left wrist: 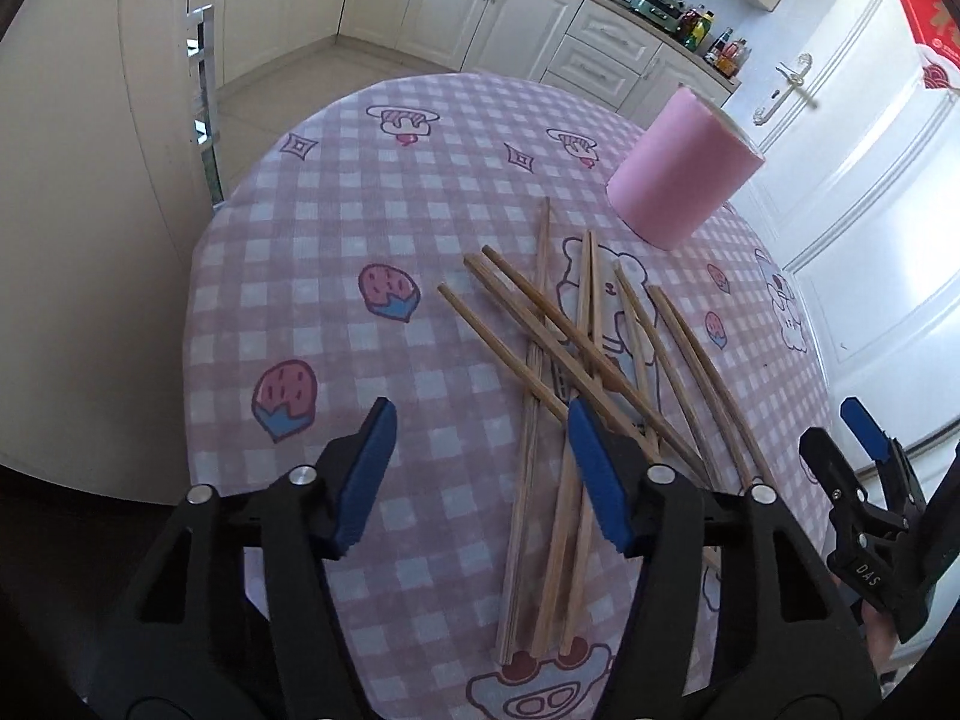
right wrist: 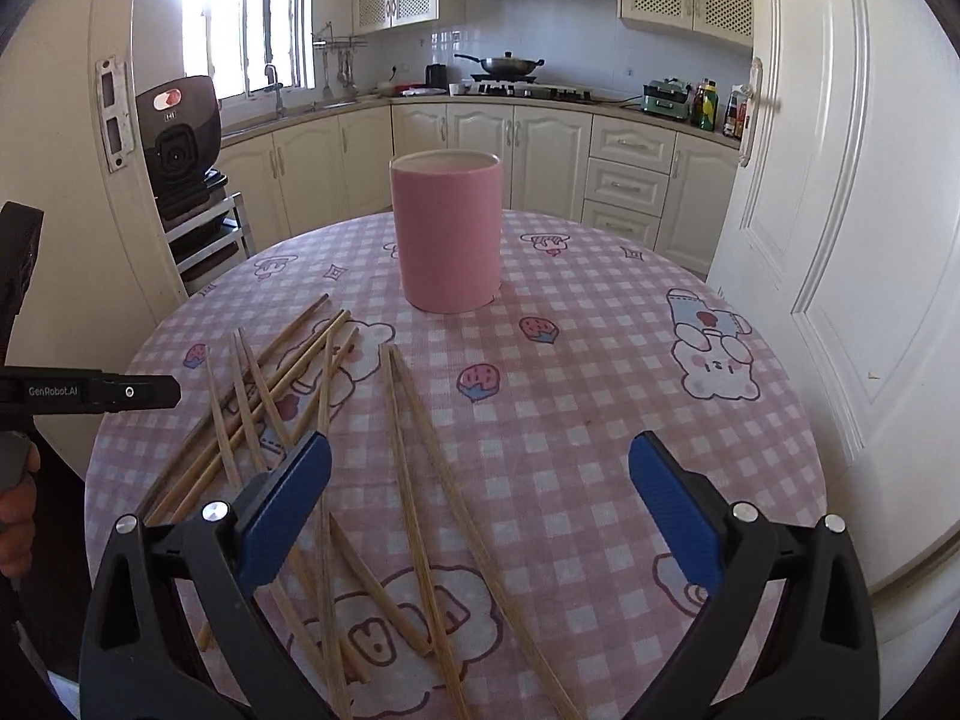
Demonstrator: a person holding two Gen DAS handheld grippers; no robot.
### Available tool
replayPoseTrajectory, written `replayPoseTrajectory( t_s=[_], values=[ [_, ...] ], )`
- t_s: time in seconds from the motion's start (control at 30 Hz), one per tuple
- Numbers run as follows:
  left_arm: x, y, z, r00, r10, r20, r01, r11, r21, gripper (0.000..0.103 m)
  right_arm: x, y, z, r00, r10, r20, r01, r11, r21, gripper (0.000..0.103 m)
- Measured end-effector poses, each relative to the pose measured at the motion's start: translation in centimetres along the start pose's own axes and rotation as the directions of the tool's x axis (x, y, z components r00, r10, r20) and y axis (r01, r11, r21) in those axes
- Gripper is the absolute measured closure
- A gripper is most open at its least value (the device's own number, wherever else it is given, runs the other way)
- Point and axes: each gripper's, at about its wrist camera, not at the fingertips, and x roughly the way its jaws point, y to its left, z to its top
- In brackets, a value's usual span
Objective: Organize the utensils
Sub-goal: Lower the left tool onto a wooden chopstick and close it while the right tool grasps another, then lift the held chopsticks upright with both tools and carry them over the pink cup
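Several wooden chopsticks (left wrist: 576, 360) lie scattered and crossed on the pink checked tablecloth (left wrist: 336, 252). They also show in the right wrist view (right wrist: 414, 480). A pink cylindrical holder (left wrist: 684, 168) stands upright beyond them; in the right wrist view the holder (right wrist: 447, 228) is at the table's middle. My left gripper (left wrist: 480, 468) is open and empty, above the near ends of the chopsticks. My right gripper (right wrist: 480, 504) is open and empty, above two long chopsticks. The right gripper also shows at the right edge of the left wrist view (left wrist: 852, 450).
The round table's edge (right wrist: 798, 420) is close to a white door (right wrist: 840, 210) on the right. A chair with a black appliance (right wrist: 180, 138) stands at the far left. Kitchen cabinets and a stove (right wrist: 516, 84) are behind.
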Motion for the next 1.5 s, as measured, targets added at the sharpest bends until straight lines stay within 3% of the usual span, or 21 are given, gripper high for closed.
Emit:
replayPoseTrajectory(
  t_s=[0.07,0.1,0.17,0.23,0.53,0.67,0.8,0.97,1.13,1.27,1.37,1.5],
  values=[
    [0.5,0.1,0.7,1.000,-0.019,-0.014,0.019,0.999,-0.026,0.047,0.6,-0.1,0.4,0.999,0.025,-0.021,-0.025,1.000,0.001,0.008],
    [0.9,-0.1,1.1,1.000,0.011,-0.021,-0.012,1.000,-0.025,0.049,0.9,-0.2,0.6,0.999,0.038,-0.031,-0.038,0.999,0.003,0.010],
    [1.5,-0.4,1.6,0.998,0.048,-0.027,-0.048,0.999,-0.013,0.060,1.9,-0.4,1.2,0.996,0.072,-0.060,-0.071,0.997,0.009,0.016],
    [2.3,-0.5,2.2,0.998,0.037,-0.056,-0.039,0.999,-0.024,0.068,2.7,-0.5,1.7,0.991,0.095,-0.092,-0.096,0.995,0.001,0.022],
    [3.4,-0.3,3.6,0.995,0.063,-0.081,-0.065,0.998,-0.026,0.071,5.9,-0.4,3.6,0.961,0.138,-0.240,-0.163,0.983,-0.086,0.042],
    [3.8,-0.7,4.0,0.993,0.083,-0.083,-0.085,0.996,-0.017,0.074,7.5,-0.4,4.2,0.934,0.180,-0.307,-0.219,0.971,-0.098,0.053],
    [3.9,-1.2,3.8,0.992,0.104,-0.075,-0.103,0.995,0.005,0.082,8.6,-0.2,4.6,0.922,0.170,-0.348,-0.227,0.966,-0.128,0.059],
    [3.8,-1.0,3.7,0.995,0.066,-0.071,-0.067,0.998,-0.017,0.091,9.9,-0.1,5.0,0.892,0.183,-0.412,-0.264,0.953,-0.147,0.066],
    [3.6,-0.7,3.9,0.996,0.051,-0.079,-0.053,0.998,-0.025,0.091,10.5,1.1,4.9,0.866,0.137,-0.481,-0.273,0.935,-0.225,0.073],
    [3.5,-0.9,3.8,0.995,0.050,-0.089,-0.051,0.999,-0.008,0.091,10.9,1.7,5.1,0.858,0.112,-0.502,-0.273,0.926,-0.260,0.080],
    [3.5,-1.1,3.8,0.994,0.059,-0.089,-0.058,0.998,0.017,0.094,11.3,2.1,5.5,0.854,0.106,-0.510,-0.275,0.924,-0.267,0.096],
    [2.6,-1.5,3.9,0.997,0.052,-0.055,-0.051,0.999,0.020,0.098,11.1,1.2,5.8,0.863,0.156,-0.481,-0.281,0.939,-0.200,0.098]
  ],
)
